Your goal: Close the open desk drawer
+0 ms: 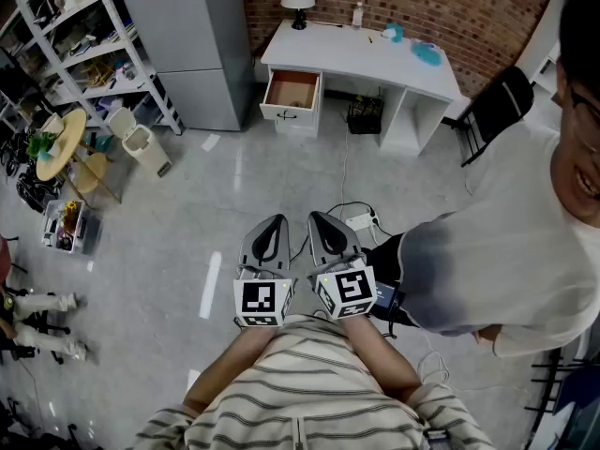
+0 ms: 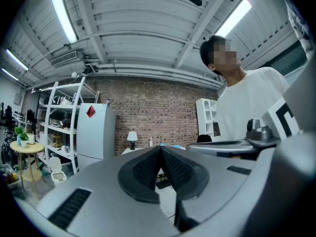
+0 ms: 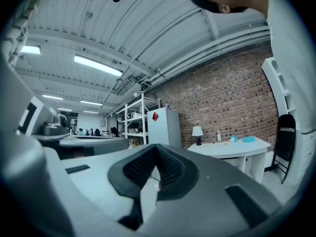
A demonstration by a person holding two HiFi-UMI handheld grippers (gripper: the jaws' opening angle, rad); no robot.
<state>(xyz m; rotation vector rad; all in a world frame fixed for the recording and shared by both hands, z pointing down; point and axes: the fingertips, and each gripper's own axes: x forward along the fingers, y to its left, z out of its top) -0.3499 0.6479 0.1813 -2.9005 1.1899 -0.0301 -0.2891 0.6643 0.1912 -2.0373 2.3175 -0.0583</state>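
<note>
A white desk [image 1: 356, 59] stands against the brick wall at the far side of the room. Its top left drawer [image 1: 292, 90] is pulled out and shows a brown wooden inside. Both grippers are held side by side close to the person's chest, far from the desk and pointing towards it. My left gripper [image 1: 272, 221] is shut with nothing between its jaws, and its pads meet at the tip [image 2: 160, 147]. My right gripper [image 1: 319, 217] is likewise shut and holds nothing [image 3: 157, 146]. The desk [image 3: 232, 147] with its lamp [image 3: 197, 131] shows in the right gripper view.
A grey cabinet [image 1: 202, 36] and a white shelf rack [image 1: 84, 36] stand left of the desk. A bin [image 1: 141, 148] and a round wooden table [image 1: 58, 143] are at the left. A black chair [image 1: 497, 106] and a second person [image 1: 506, 232] are at the right. A power strip [image 1: 361, 221] lies on the floor.
</note>
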